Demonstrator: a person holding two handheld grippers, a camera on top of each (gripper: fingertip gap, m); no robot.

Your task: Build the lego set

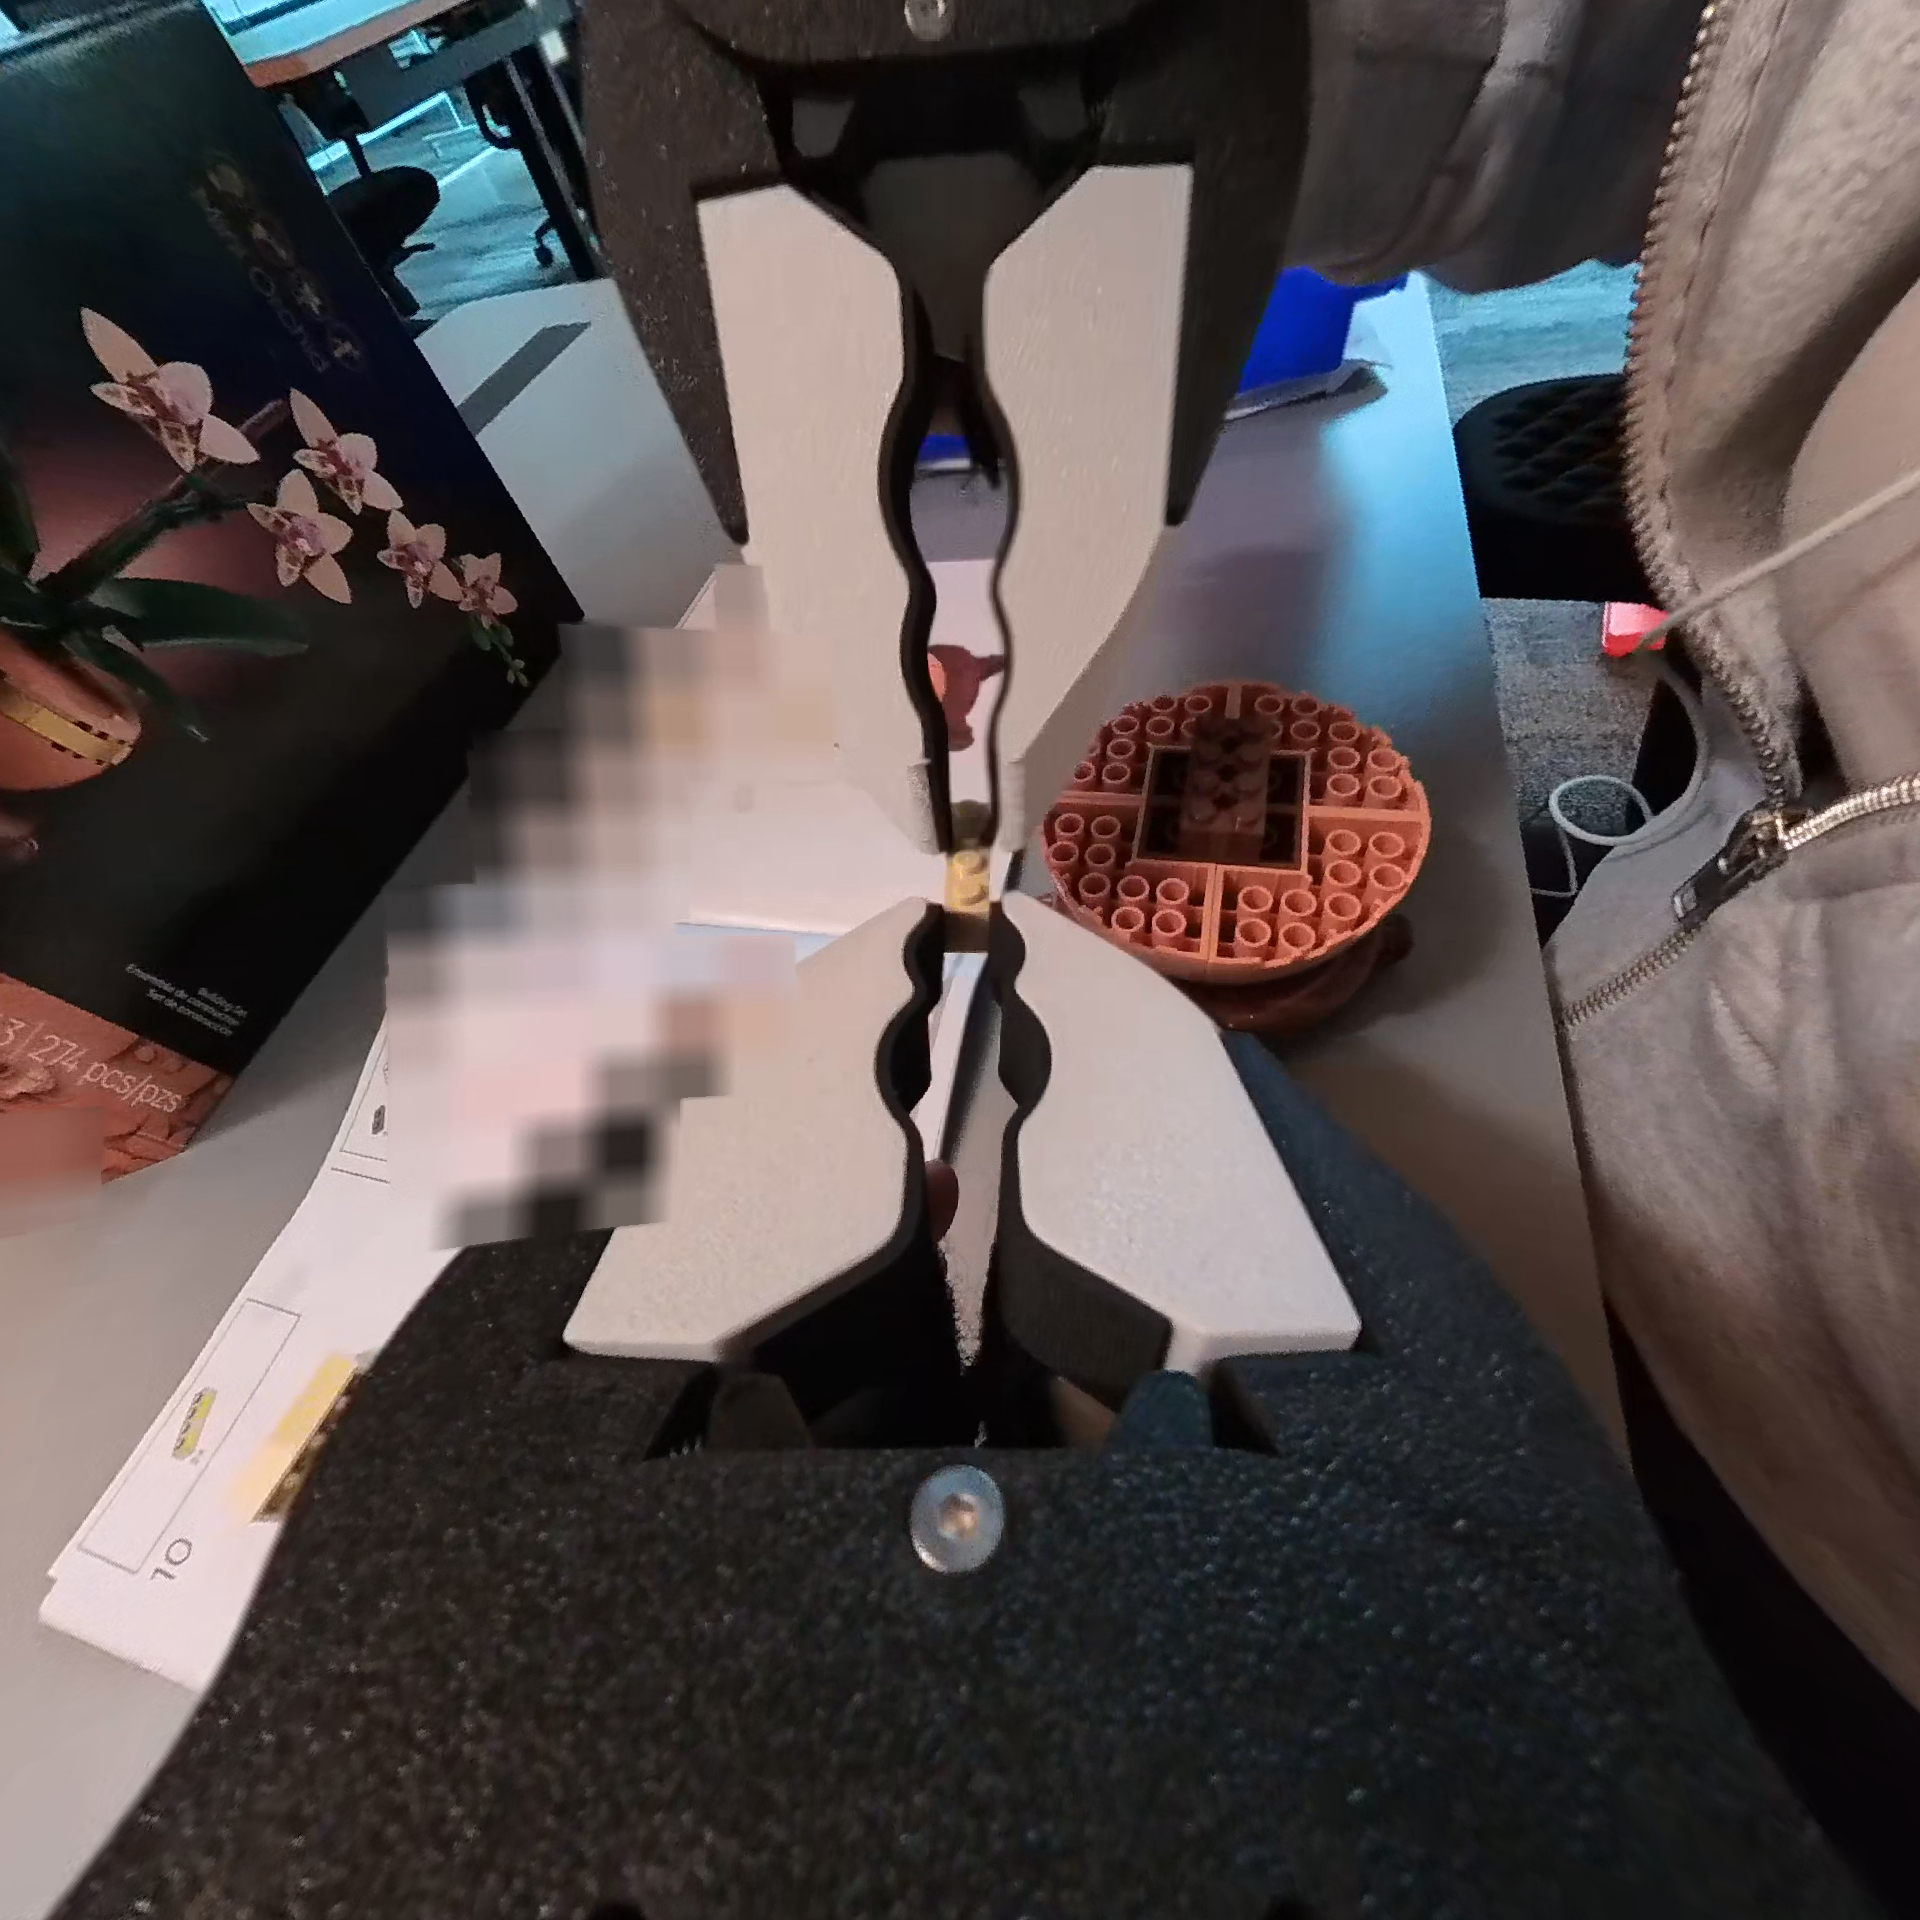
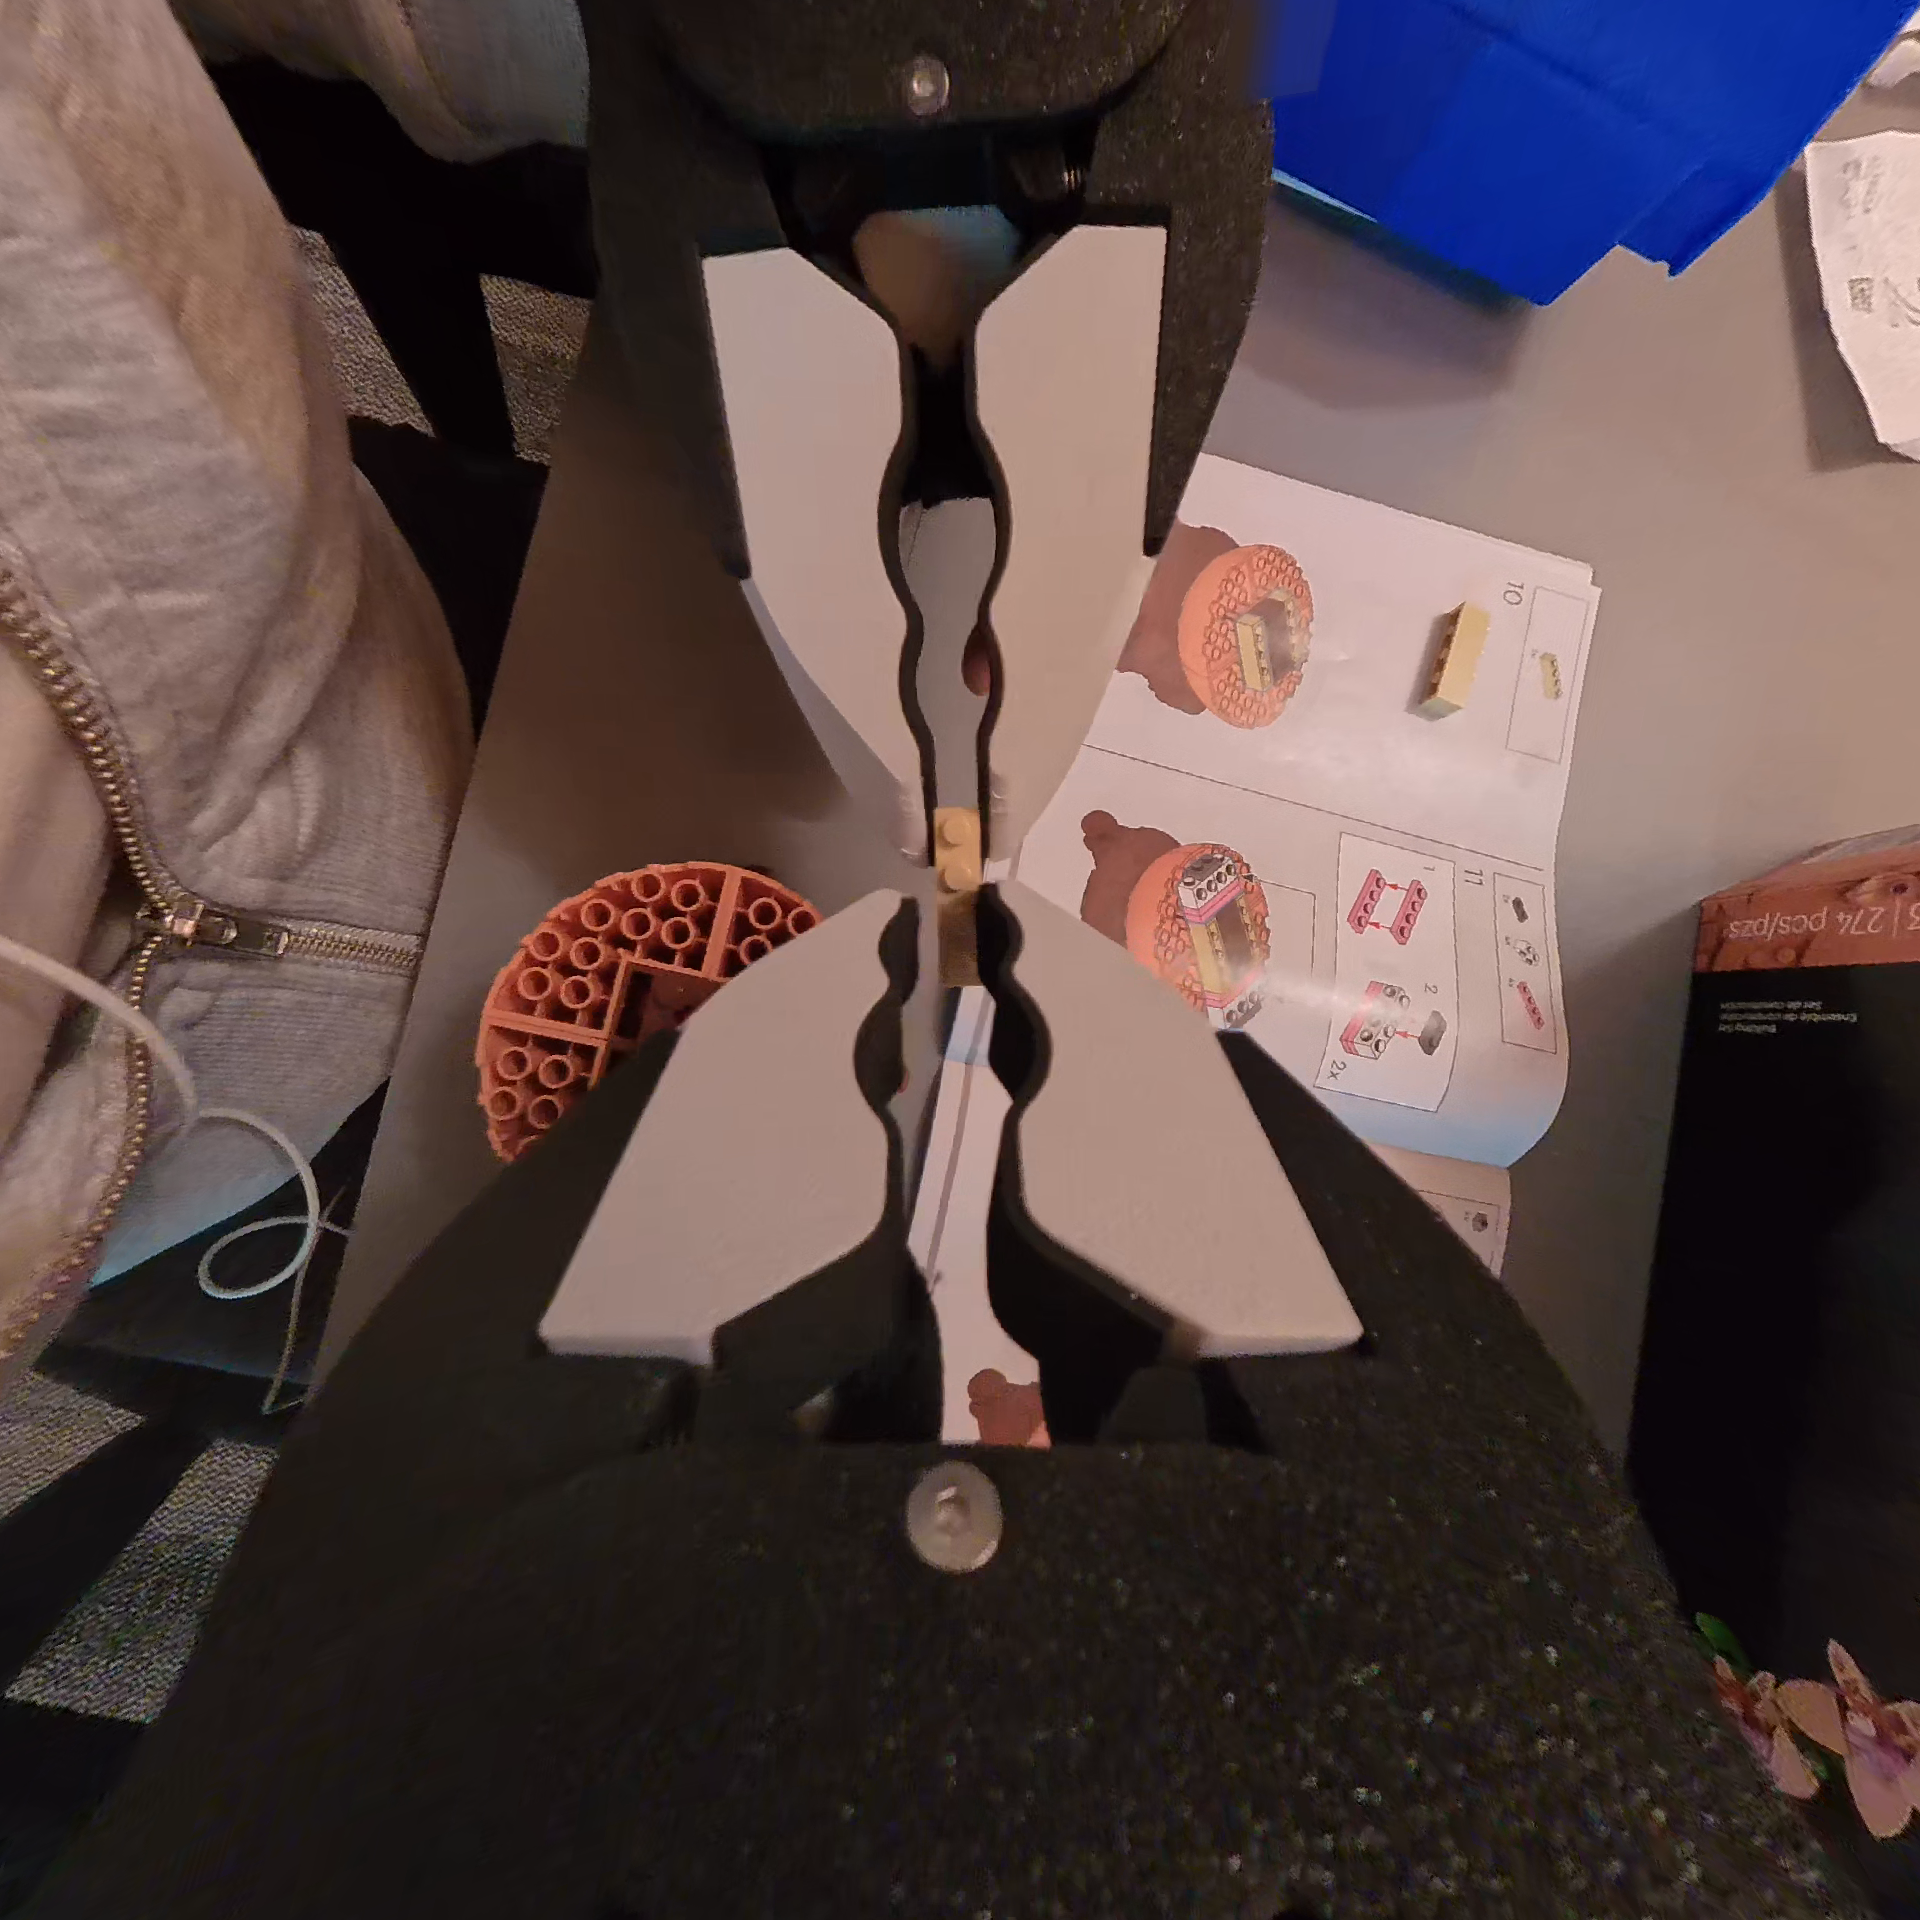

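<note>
Both grippers pinch one tan brick between them, mid-air handover over the table.

Round terracotta base (image 1: 1234,826) sits on table (image 1: 1340,540) beside the manual (image 2: 1340,790); left gripper (image 1: 966,914) and right gripper (image 2: 958,920) each clamped narrow on tan brick (image 2: 956,847). Next, likely: one releases, brick presses into base's centre.

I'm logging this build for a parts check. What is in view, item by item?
tan brick: one, tan, held between both grippers' tips
round base: one, terracotta, on the table
loose brick: one, tan, on the booklet
booklet: one, white, open on the table
box: one, dark with flowers, table edge
bin: one, blue, far side
table: one, grey
hoodie: one, grey, zipped, person's
left gripper: shut on the tan brick
right gripper: shut on the tan brick
</note>
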